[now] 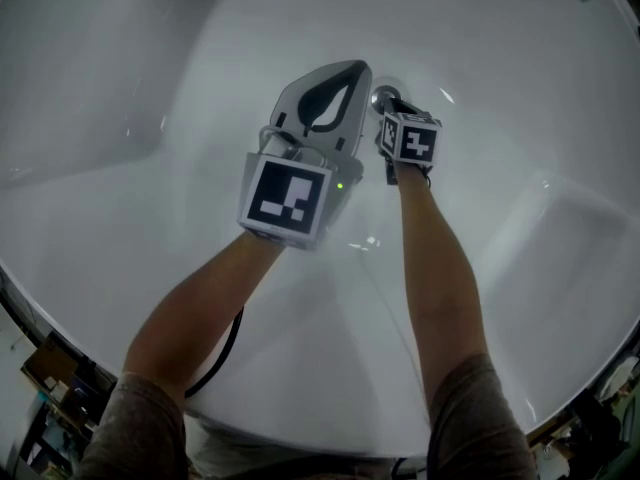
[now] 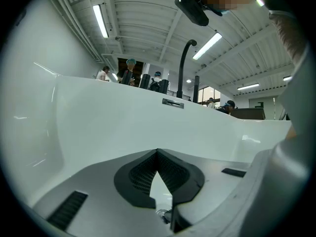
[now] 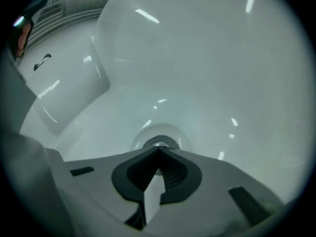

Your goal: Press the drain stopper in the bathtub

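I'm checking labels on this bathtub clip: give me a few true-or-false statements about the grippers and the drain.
1. The right gripper has its jaws together. True.
2. The stopper lies just beyond the right gripper's jaws. True.
3. The left gripper grips the stopper. False: its jaws are together on nothing and point at the tub wall.
4. The faucet shows in the right gripper view. False: it shows in the left gripper view, above the tub wall.
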`<move>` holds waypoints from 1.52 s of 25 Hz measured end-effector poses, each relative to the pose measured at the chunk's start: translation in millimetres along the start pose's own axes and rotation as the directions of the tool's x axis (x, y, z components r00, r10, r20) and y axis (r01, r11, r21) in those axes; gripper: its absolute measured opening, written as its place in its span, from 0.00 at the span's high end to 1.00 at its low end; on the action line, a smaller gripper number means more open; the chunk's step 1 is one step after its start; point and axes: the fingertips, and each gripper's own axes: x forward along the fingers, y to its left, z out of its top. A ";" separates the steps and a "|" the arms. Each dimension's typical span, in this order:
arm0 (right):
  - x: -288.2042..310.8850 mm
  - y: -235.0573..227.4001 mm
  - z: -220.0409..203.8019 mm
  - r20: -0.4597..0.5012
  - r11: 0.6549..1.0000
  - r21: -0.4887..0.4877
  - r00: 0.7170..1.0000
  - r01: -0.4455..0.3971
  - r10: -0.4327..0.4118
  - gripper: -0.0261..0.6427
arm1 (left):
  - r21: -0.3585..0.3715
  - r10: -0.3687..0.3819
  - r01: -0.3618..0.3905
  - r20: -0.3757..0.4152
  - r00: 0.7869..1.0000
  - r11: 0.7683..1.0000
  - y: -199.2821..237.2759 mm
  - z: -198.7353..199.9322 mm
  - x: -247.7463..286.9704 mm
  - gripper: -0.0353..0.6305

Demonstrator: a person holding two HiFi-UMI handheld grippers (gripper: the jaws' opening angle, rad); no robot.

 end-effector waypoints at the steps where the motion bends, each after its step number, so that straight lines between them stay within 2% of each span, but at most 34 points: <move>1: 2.2 0.2 -1.1 -0.011 1.000 -0.015 1.000 -0.001 0.001 0.96 | -0.001 -0.001 0.001 -0.001 1.000 1.000 -0.2 -1.2 0.7 0.94; 6: 7.6 2.8 -2.4 -0.025 0.999 -0.051 1.000 -0.012 0.011 0.96 | -0.021 0.010 -0.010 -0.012 1.000 1.000 3.8 -4.8 0.4 0.94; 11: 0.1 0.8 -4.4 -0.012 0.999 -0.006 0.999 -0.042 0.041 0.96 | -0.026 0.016 -0.017 -0.023 1.000 1.000 -4.6 -6.0 -2.0 0.94; 15: 1.8 -1.1 -2.4 -0.001 0.998 -0.063 1.000 0.006 -0.006 0.96 | -0.027 0.016 -0.016 -0.028 0.999 0.999 -5.1 -6.9 -0.5 0.94; 19: 0.6 -3.2 -4.6 -0.022 0.998 -0.058 0.999 0.022 -0.023 0.96 | -0.032 0.019 -0.020 -0.034 0.999 0.999 -5.9 -7.9 -1.9 0.94; 26: 9.2 1.6 -4.1 -0.086 0.998 -0.039 0.995 -0.052 0.049 0.96 | -0.039 0.009 -0.011 -0.059 0.998 0.999 -3.9 -21.1 0.3 0.94; 34: -8.6 5.1 6.2 -0.059 0.998 -0.061 0.998 -0.001 -0.003 0.96 | -0.052 0.010 -0.014 -0.080 0.997 0.999 -7.3 -14.2 -1.8 0.94; 38: -36.3 15.6 18.0 -0.017 1.000 -0.019 1.000 -0.001 0.001 0.96 | -0.042 0.016 -0.020 -0.088 0.996 0.999 -12.7 1.0 -7.1 0.94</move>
